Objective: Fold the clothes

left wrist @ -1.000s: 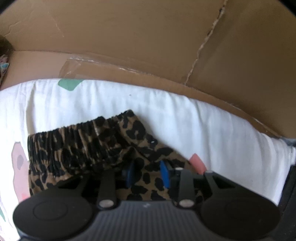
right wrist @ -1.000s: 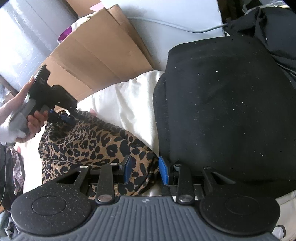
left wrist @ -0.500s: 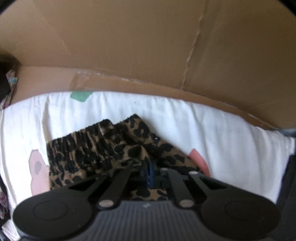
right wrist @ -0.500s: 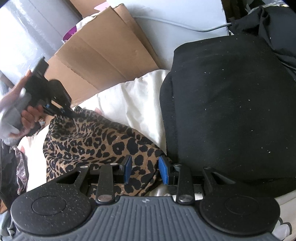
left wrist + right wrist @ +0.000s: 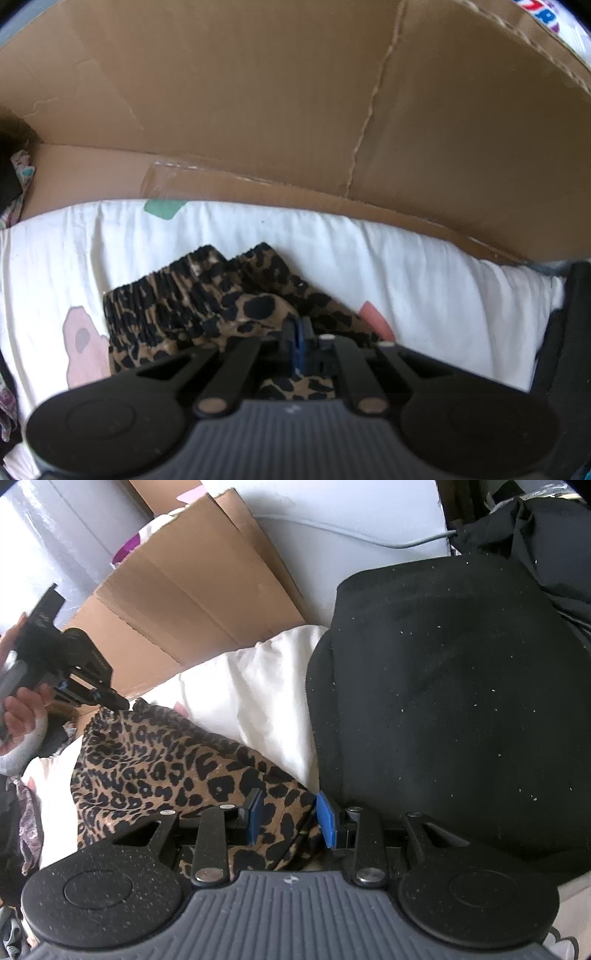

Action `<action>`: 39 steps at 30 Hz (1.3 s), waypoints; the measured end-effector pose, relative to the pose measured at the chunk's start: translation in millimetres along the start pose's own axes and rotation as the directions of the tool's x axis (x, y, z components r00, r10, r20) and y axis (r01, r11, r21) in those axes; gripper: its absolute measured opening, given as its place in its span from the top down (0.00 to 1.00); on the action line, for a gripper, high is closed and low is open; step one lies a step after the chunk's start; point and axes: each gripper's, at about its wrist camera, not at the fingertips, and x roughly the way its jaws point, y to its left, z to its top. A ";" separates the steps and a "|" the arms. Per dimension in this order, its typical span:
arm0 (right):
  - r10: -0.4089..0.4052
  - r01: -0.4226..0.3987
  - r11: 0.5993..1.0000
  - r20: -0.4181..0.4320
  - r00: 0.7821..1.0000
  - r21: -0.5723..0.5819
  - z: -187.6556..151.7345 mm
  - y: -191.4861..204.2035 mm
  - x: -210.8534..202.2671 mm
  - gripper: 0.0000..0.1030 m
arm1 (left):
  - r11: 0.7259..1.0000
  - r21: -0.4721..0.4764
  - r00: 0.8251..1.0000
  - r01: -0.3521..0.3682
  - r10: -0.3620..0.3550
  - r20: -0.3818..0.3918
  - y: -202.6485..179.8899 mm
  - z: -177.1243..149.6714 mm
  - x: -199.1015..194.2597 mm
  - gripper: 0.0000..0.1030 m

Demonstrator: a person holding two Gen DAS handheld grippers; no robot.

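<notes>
Leopard-print garment (image 5: 162,760) lengthwise between both tongs (image 5: 290,821)

right gripper (image 5: 290,821) fingers apart over leopard garment (image 5: 155,753) | left gripper (image 5: 120,702) pinching its far edge

Left wrist view: the patterned garment (image 5: 207,310) lies on the bed sheet (image 5: 424,280) at lower centre of frame. The left gripper (image 5: 297,341) sits at its near edge, jaws together on a fold of the cloth. A cardboard sheet (image 5: 277,103) stands behind the bed, filling the upper frame.

Right wrist view: the same garment (image 5: 155,753) occupies lower left. The right gripper (image 5: 290,818) is at bottom centre, jaws apart, one either side of the garment's near corner. A dark cushion (image 5: 443,701) lies right of the garment, touching it. The left gripper (image 5: 110,699) meets the garment's far edge at mid left, held by a hand (image 5: 22,709).
</notes>
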 end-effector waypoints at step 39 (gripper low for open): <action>0.014 -0.014 1.000 0.032 0.999 -0.012 -8.2 -8.7 -4.4 0.50 | 0.999 -0.008 0.999 0.031 -0.031 0.010 3.2 1.3 -4.8 0.98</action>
